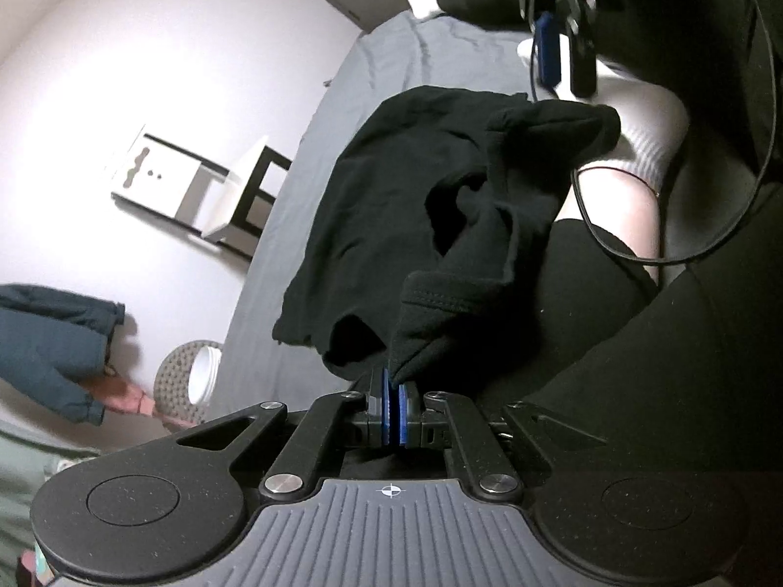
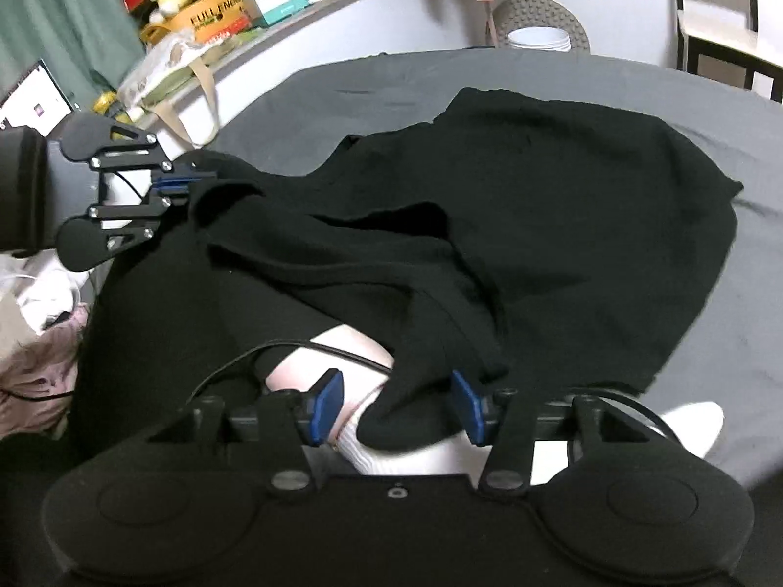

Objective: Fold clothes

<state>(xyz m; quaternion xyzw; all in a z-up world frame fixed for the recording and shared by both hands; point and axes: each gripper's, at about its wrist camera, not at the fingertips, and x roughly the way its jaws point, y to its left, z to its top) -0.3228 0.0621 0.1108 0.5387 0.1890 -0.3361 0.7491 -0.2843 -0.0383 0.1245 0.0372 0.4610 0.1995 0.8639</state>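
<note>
**Black garment half-lifted off the bed, one corner pinched, the other lying in a parted hand-held gripper**

The black garment [image 2: 563,205] lay mostly spread on the grey bed [image 2: 342,93], its near edge drawn up toward the person's lap [image 2: 195,303]. The left hand-held gripper [image 1: 394,391] was clenched on one hemmed corner of the garment, holding it raised off the bed. The right hand-held gripper [image 2: 397,403] stood released, its blue pads well apart, with another corner of the garment drooping between them, directly ahead of it and seemingly not yet pinched. From the garment, the two hand-held grippers sat at opposite ends of its near edge, so that edge ran roughly from one to the other; the right was plainly the nearer to the loose corner.
</note>
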